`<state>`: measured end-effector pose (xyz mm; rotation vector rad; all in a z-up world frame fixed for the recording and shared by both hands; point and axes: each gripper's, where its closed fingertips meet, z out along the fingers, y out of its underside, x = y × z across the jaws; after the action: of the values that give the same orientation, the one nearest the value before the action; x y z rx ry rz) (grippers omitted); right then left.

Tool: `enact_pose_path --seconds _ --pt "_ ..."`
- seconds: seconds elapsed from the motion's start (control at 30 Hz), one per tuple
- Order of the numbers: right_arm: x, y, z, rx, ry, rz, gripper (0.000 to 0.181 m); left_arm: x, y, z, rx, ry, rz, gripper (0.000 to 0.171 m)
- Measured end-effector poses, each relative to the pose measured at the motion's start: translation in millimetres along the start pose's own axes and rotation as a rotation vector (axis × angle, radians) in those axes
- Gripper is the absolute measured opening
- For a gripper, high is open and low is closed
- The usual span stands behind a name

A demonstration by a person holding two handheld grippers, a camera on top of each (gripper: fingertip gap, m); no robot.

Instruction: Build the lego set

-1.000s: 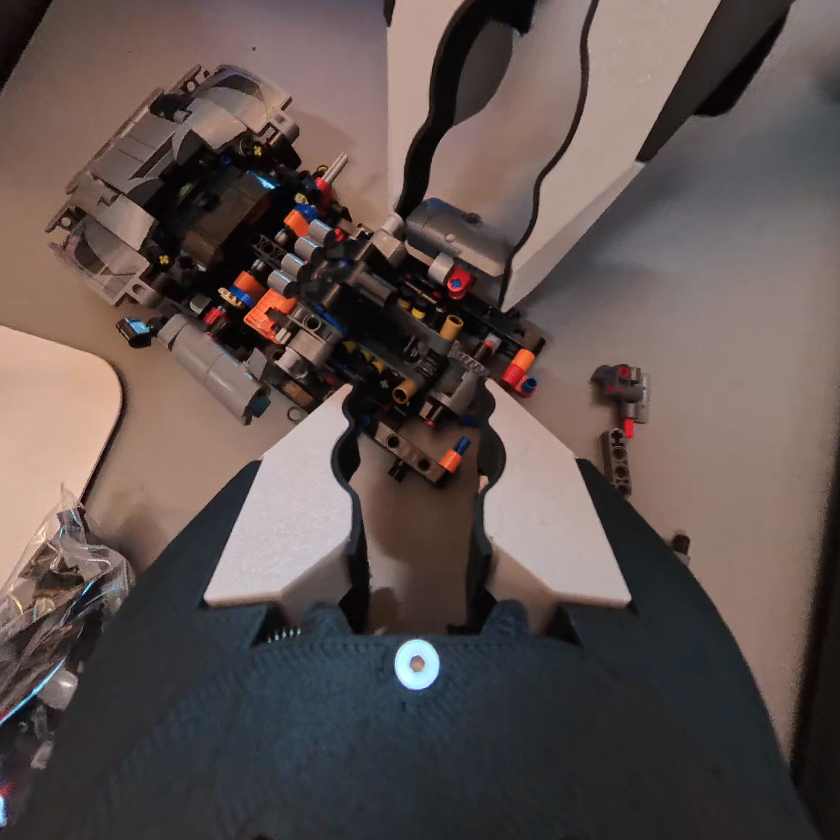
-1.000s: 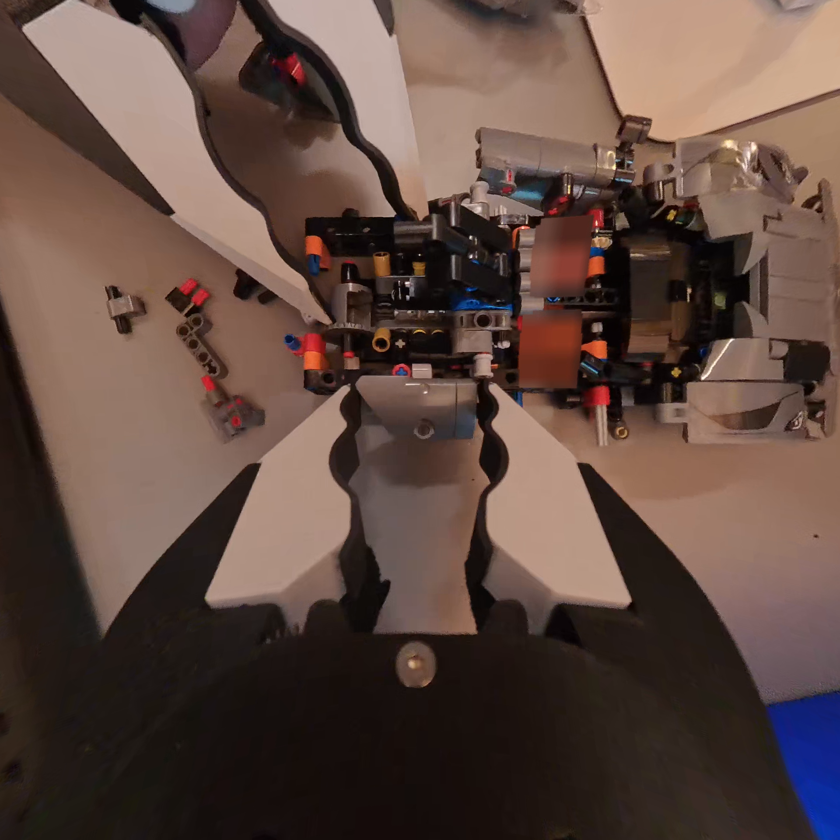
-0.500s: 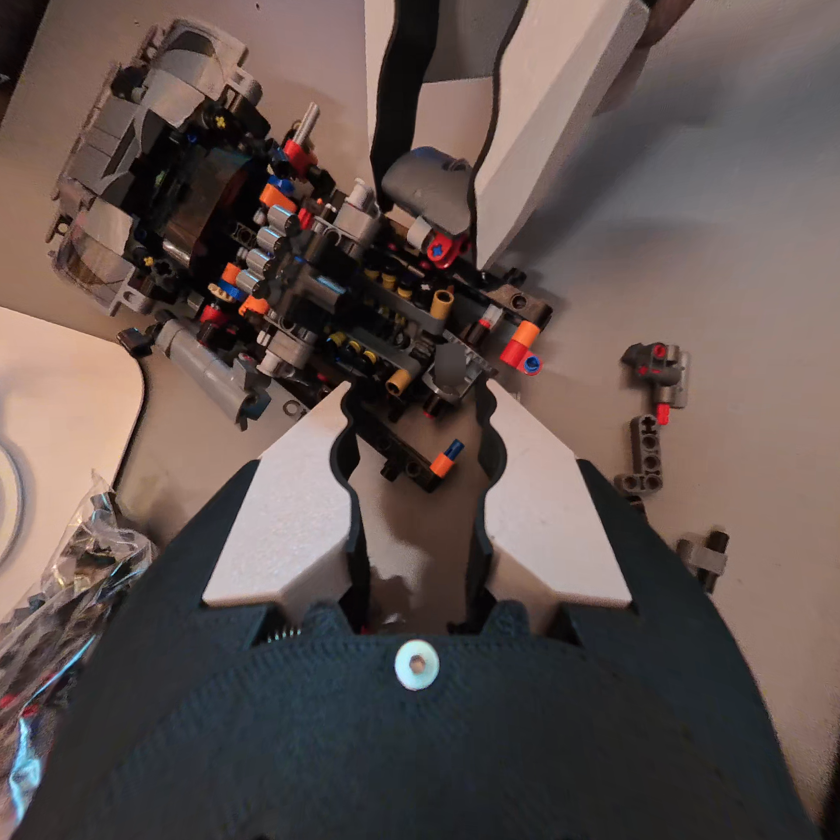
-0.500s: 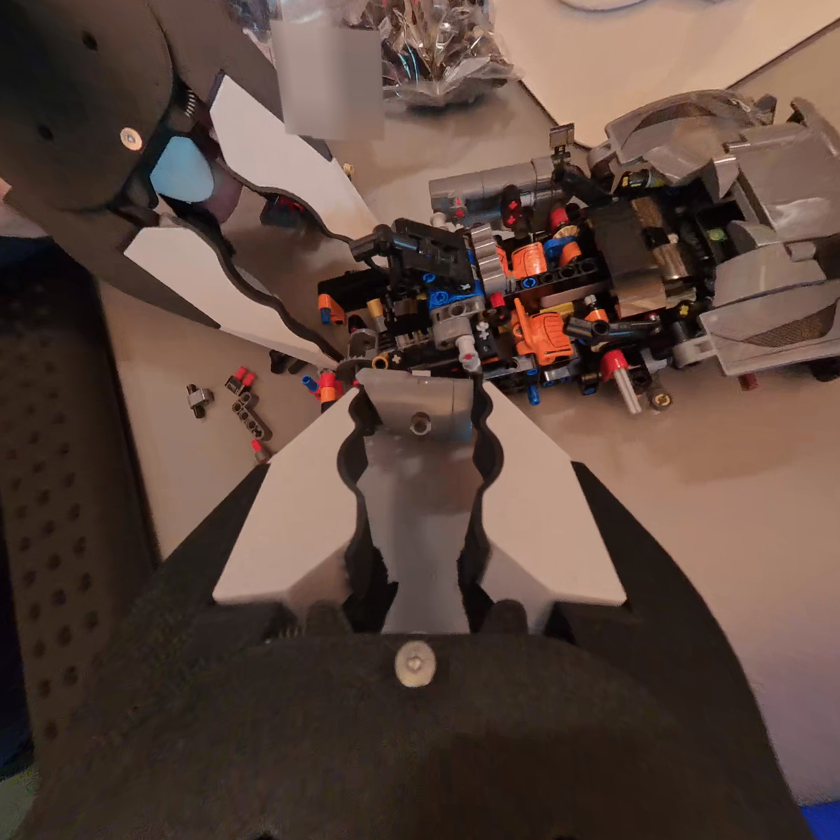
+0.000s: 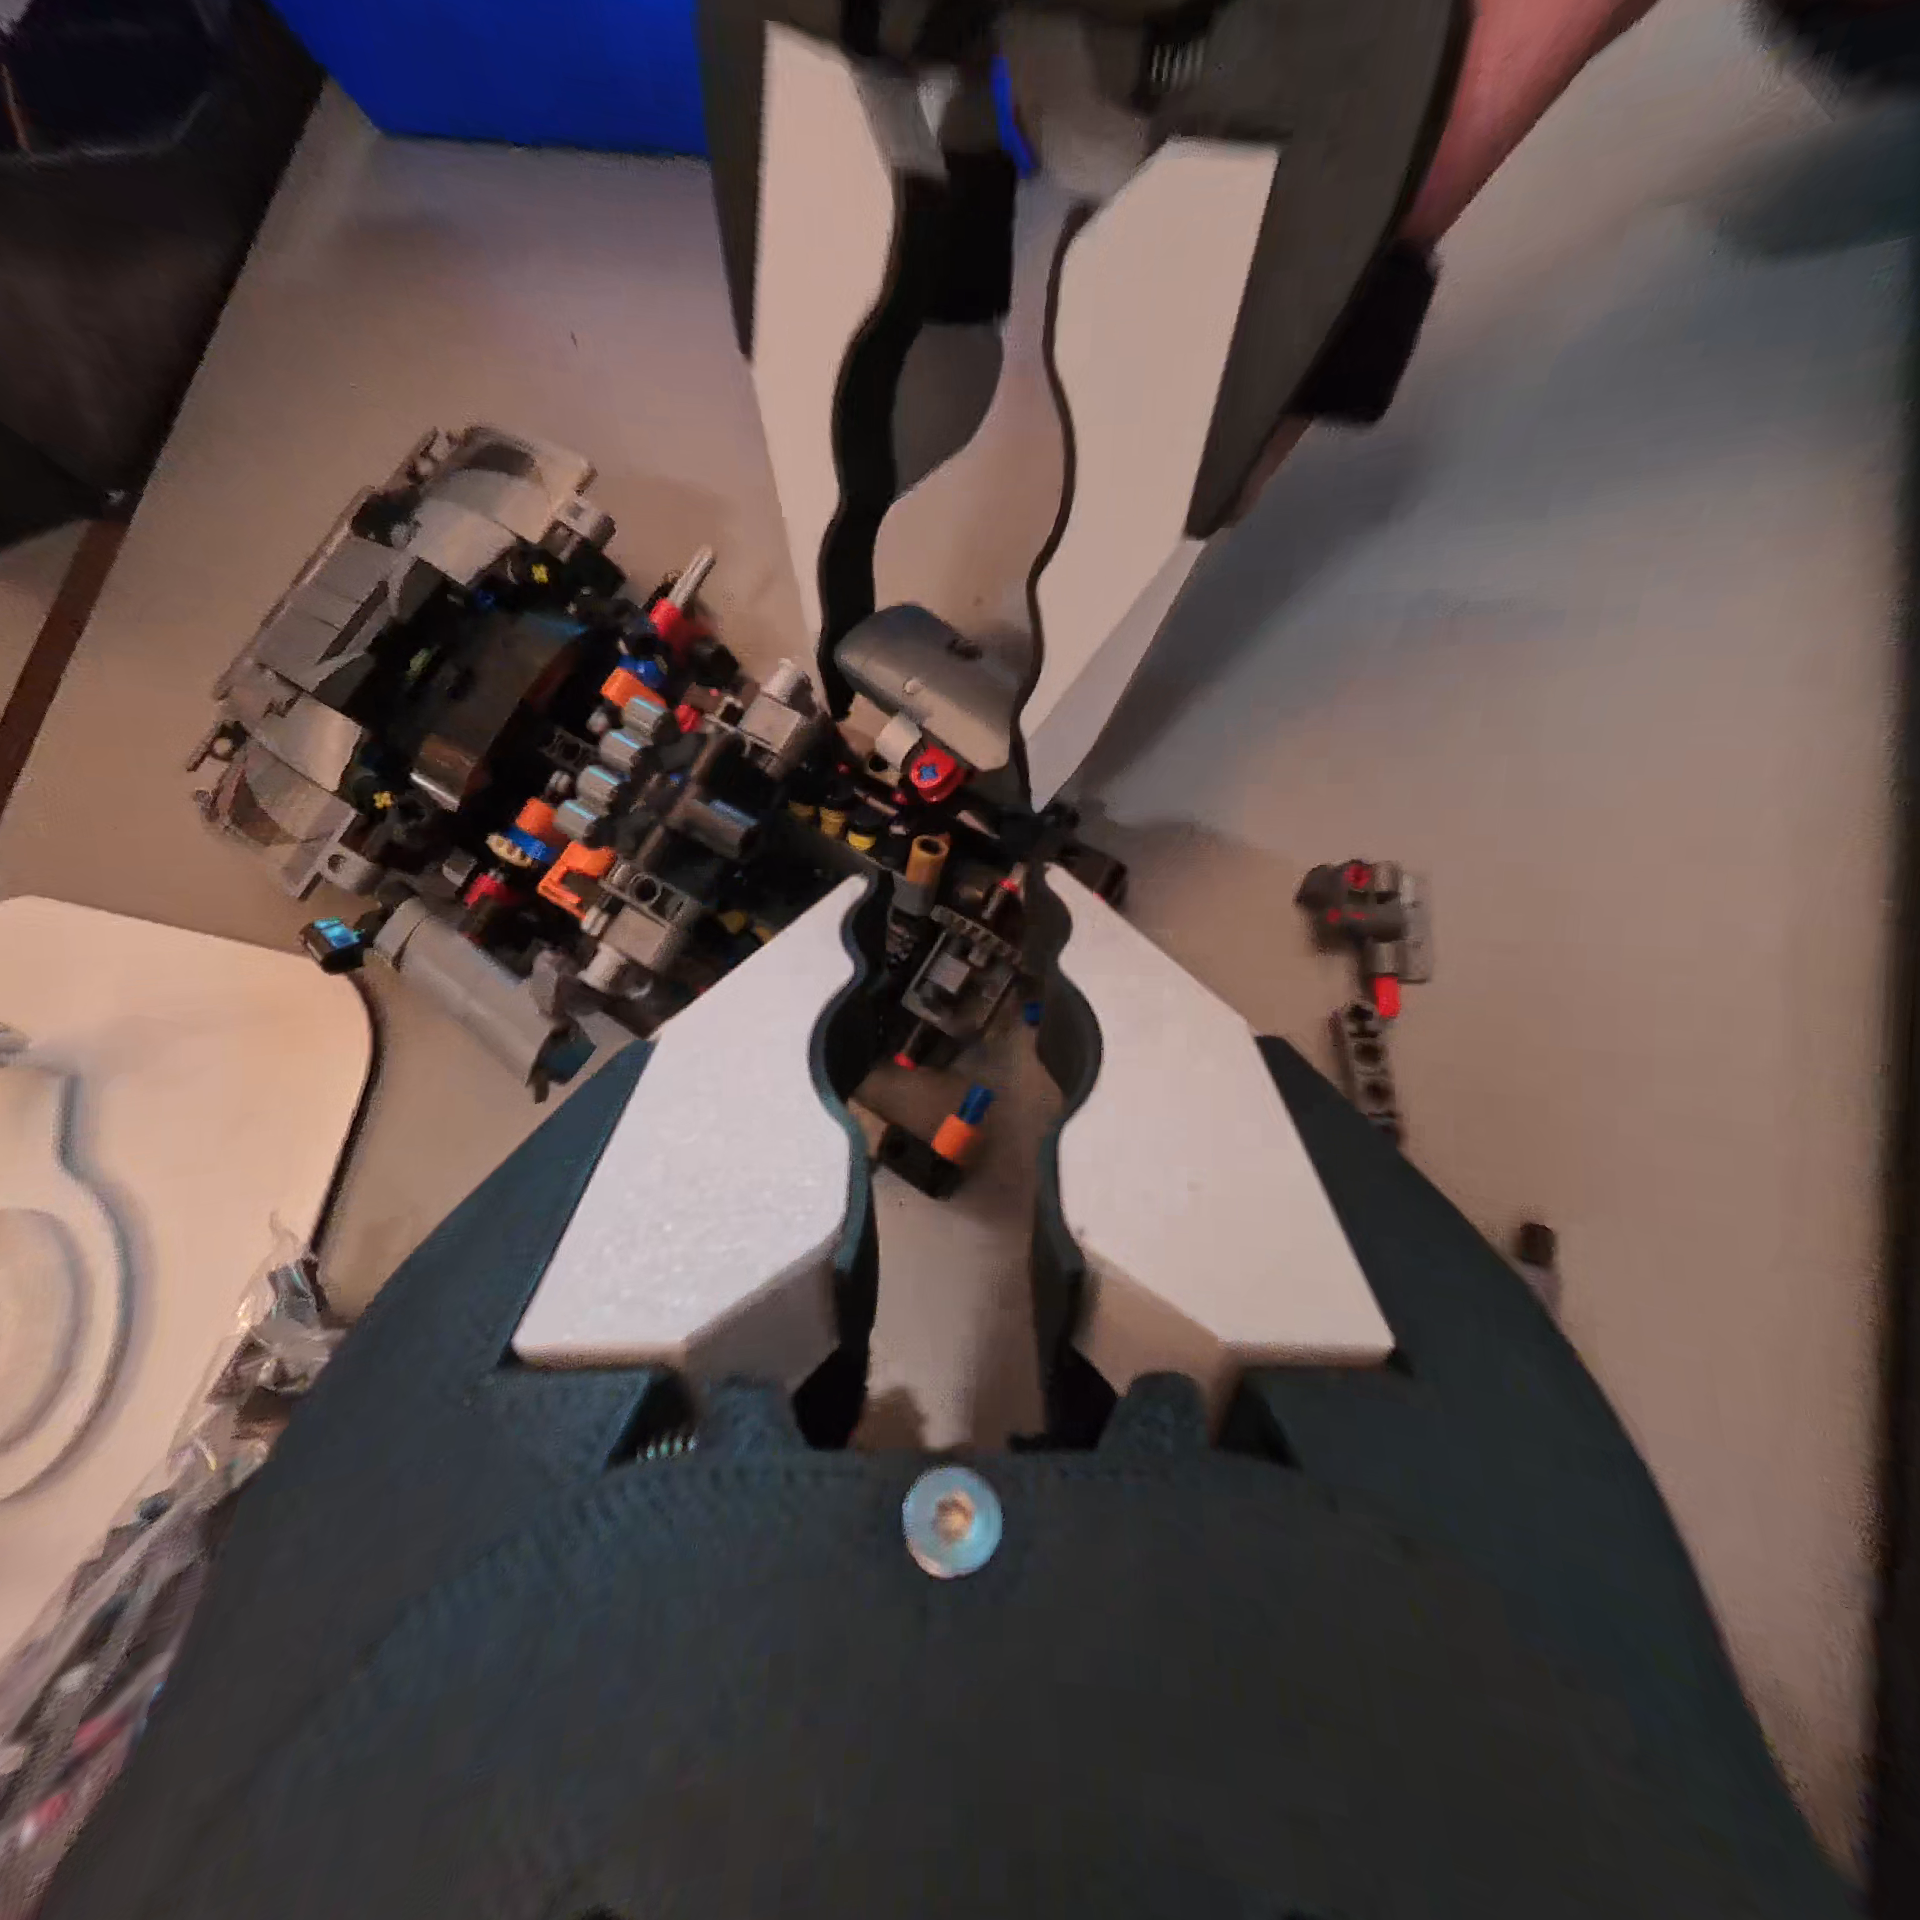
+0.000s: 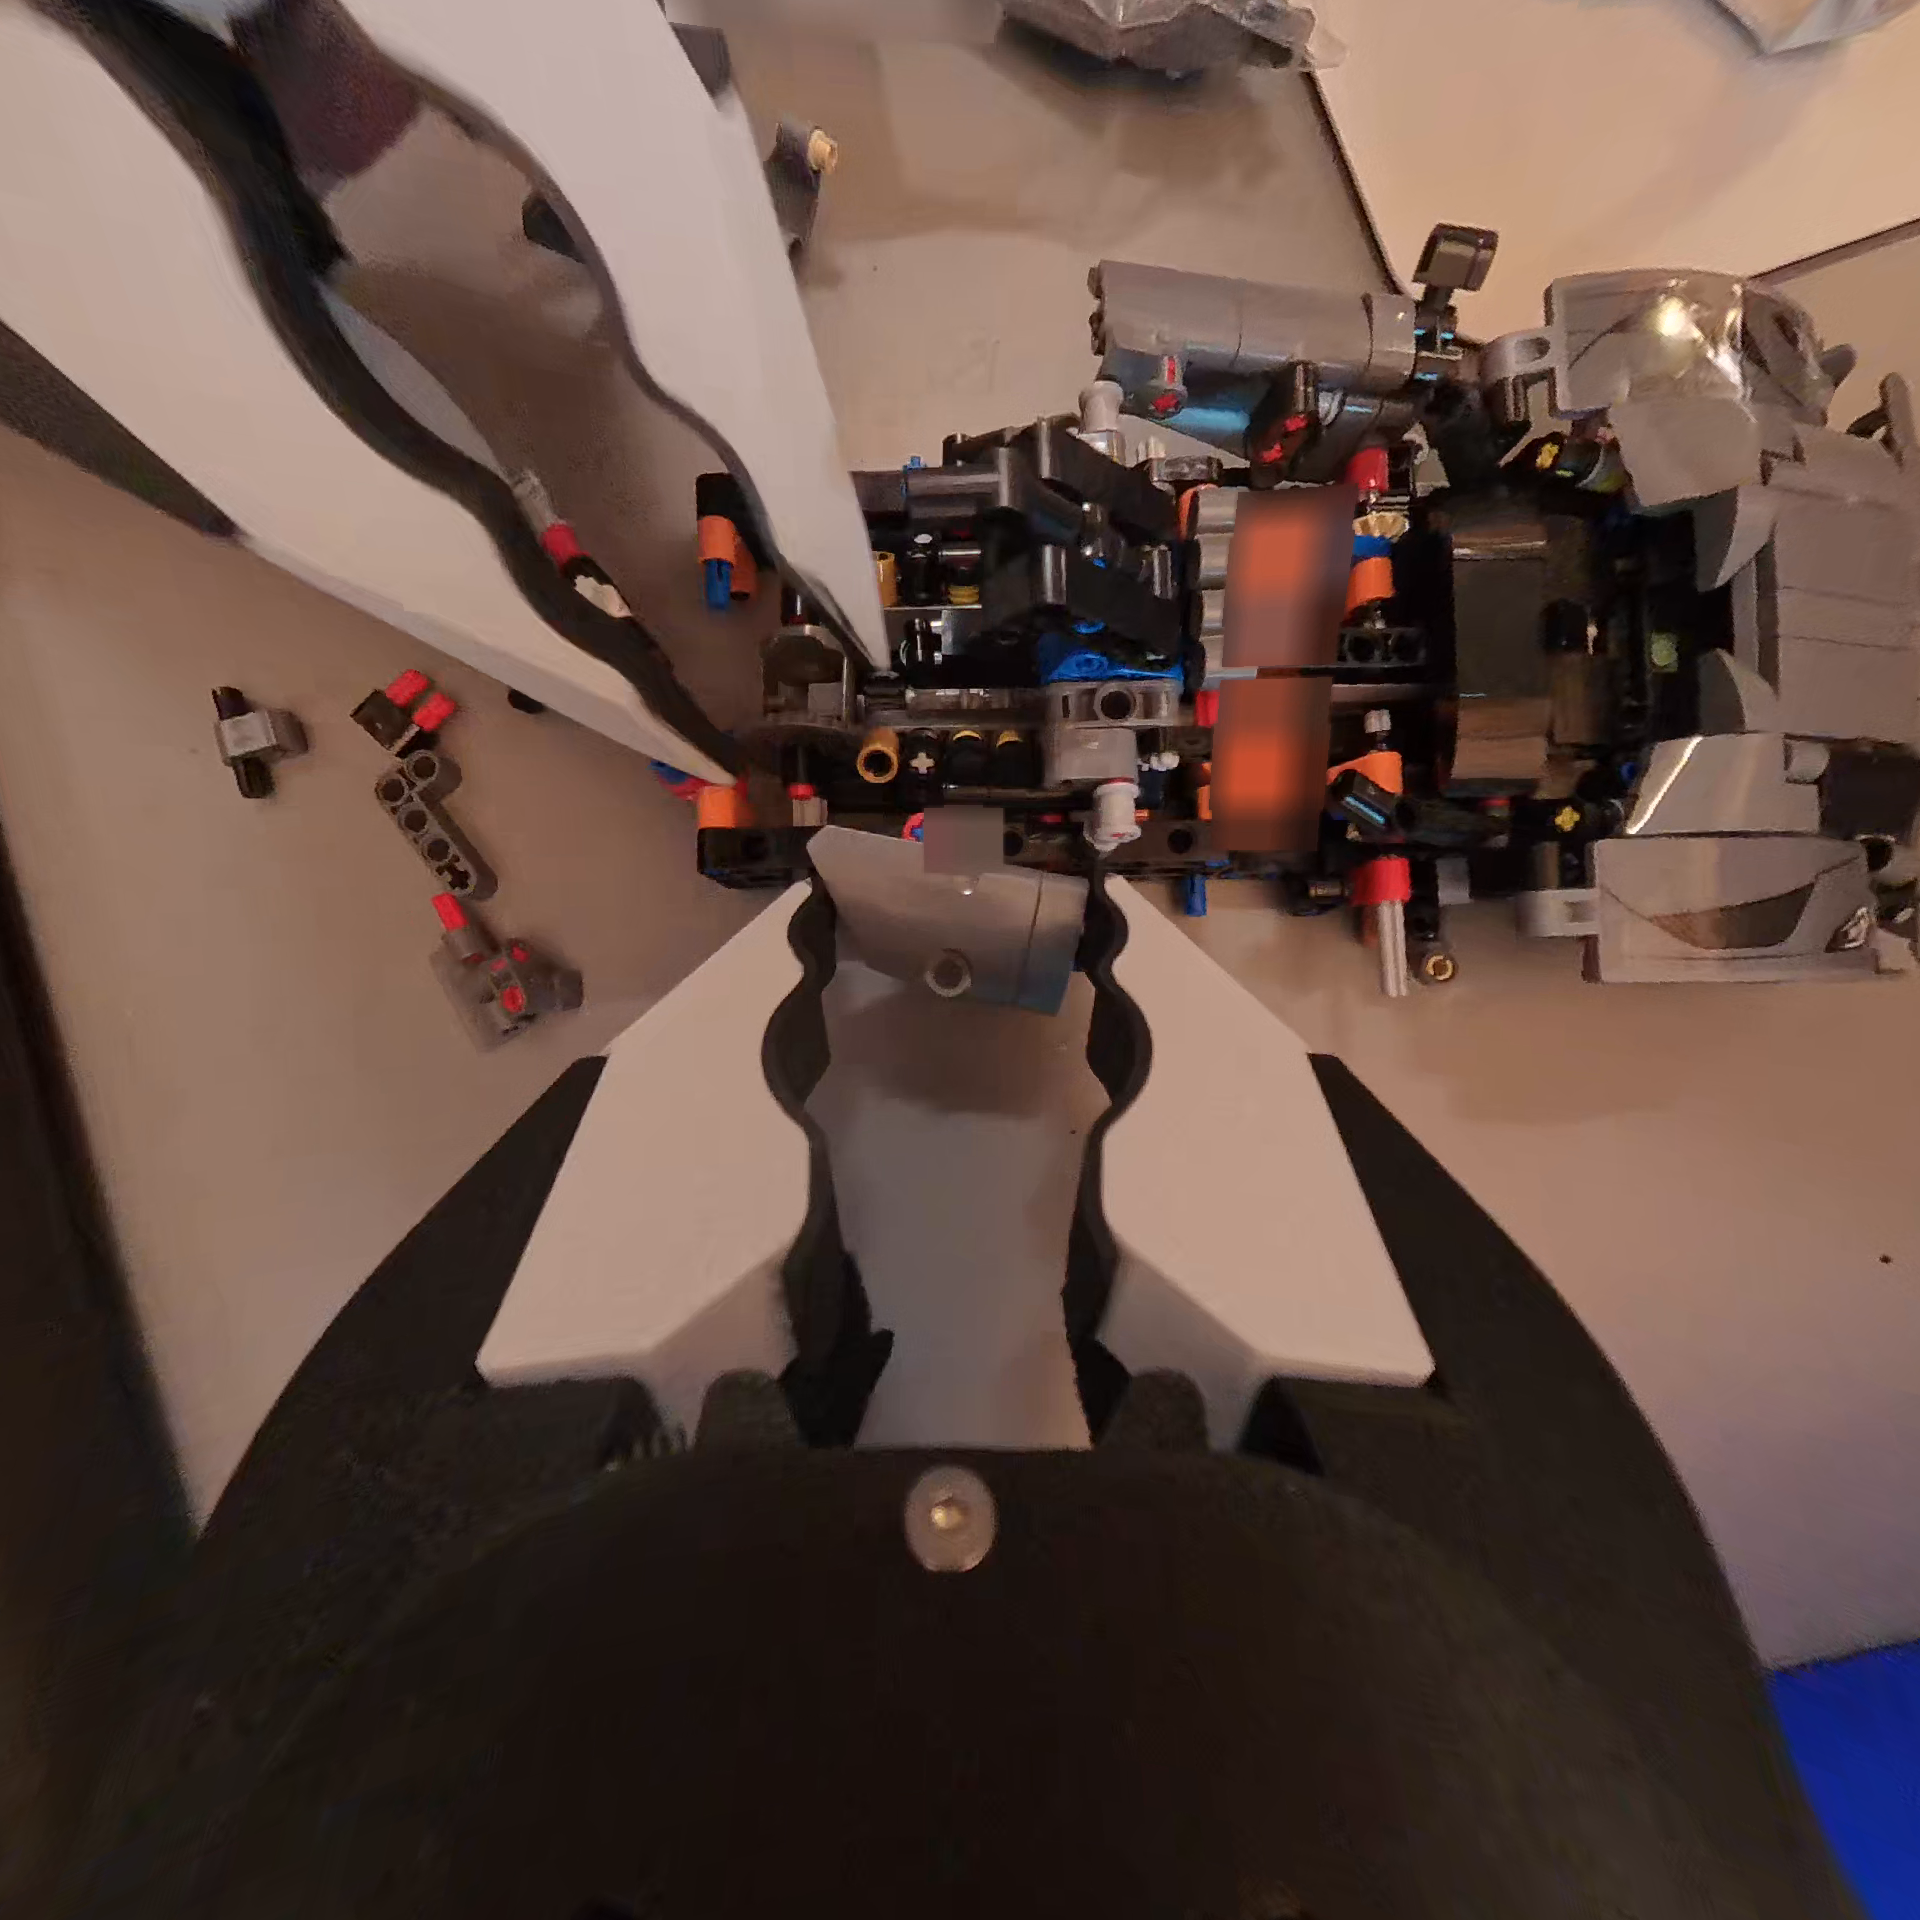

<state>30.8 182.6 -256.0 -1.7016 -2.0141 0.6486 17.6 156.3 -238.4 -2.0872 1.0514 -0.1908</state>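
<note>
Gripping a curved grey panel [image 6: 940, 930] with my right tool [image 6: 951, 883], I hold it against the near edge of the half-built lego car [image 6: 1299, 665]. My left tool [image 5: 951, 894] straddles the chassis's rear end, fingers apart; whether it pinches anything I cannot tell. Loose small pieces [image 6: 447, 831] lie on the surface [image 6: 1455, 1195] just beside the car, a parts bag [image 5: 208, 1382] farther off.

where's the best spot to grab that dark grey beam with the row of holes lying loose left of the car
Take the holed beam across its two long flat sides near the middle, coming straight down from above. It lies flat on the table, so its narrow width should fit between the jaws. The red-pinned black connector and the grey pinned block sit close to its ends, so end-on approaches look crowded.
</note>
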Motion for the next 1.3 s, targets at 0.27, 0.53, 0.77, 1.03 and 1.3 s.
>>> enact_pose_path --seconds 0.27,0.53,0.77,1.03,1.3 --pt "7 4 6 -0.040 0.062 -0.002 0.045 -7 4 18 -0.057 -0.080 0.038 0.009" --pt "2 1 6 0.030 -0.092 0.200 0.041 -10 8 16 -0.105 -0.130 0.092 0.006" --pt "1 -10 0 0.020 0.042 -0.001 0.040 -12 11 16 -0.103 -0.122 0.087 0.006" --pt "-8 -2 -14 -0.006 0.008 -0.041 0.042 -14 13 14 -0.122 -0.098 0.066 0.005" --pt "-7 -9 -13 0.059 -0.036 -0.024 0.057 -10 18 3 -0.096 0.006 0.000 0.000"
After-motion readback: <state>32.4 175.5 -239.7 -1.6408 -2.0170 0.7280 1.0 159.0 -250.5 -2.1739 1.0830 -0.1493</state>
